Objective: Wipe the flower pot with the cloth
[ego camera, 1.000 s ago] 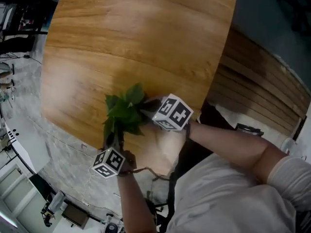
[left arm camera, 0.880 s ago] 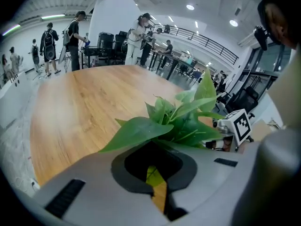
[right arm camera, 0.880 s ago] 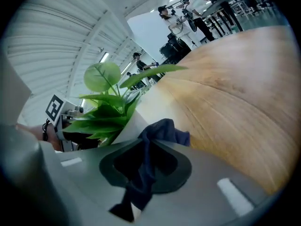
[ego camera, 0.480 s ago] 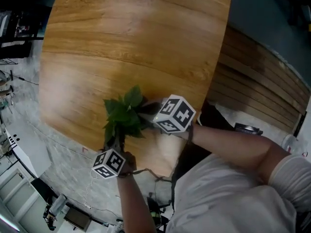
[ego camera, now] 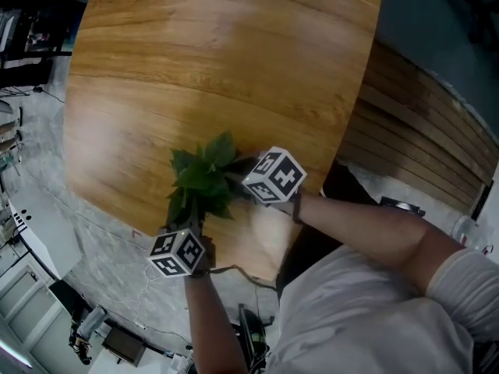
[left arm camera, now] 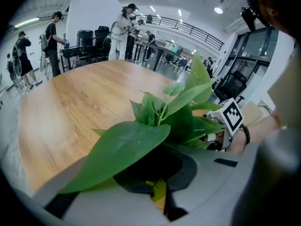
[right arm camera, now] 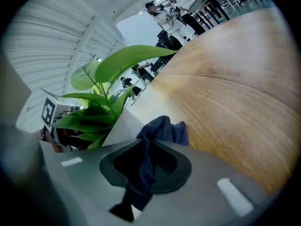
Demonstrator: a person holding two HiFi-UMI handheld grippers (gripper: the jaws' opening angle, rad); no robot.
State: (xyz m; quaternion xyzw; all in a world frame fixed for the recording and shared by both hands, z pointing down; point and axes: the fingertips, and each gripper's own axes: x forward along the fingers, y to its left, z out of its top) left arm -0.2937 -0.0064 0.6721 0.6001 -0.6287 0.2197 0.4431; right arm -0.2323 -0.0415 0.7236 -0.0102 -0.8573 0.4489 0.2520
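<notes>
A leafy green plant [ego camera: 201, 181] stands near the wooden table's near edge [ego camera: 140, 228]; its leaves hide the flower pot in the head view. The pot's white wall [right arm camera: 123, 126] shows in the right gripper view. My right gripper [right arm camera: 150, 149] is shut on a dark blue cloth [right arm camera: 162, 131], which lies against that wall. In the head view the right gripper [ego camera: 240, 171] is at the plant's right side. My left gripper [ego camera: 189, 223] reaches in from the near side under the leaves [left arm camera: 141, 145]. Its jaws stand close together at the pot's rim, which the leaves hide.
The wooden tabletop [ego camera: 218, 68] stretches away beyond the plant. Wooden slats [ego camera: 413, 154] lie to the right of the table and a pale floor [ego camera: 47, 232] to the left. People and desks [left arm camera: 122, 27] stand far off in the hall.
My right gripper has shifted slightly left and up against the pot with the cloth. The left gripper has edged a little closer under the leaves.
</notes>
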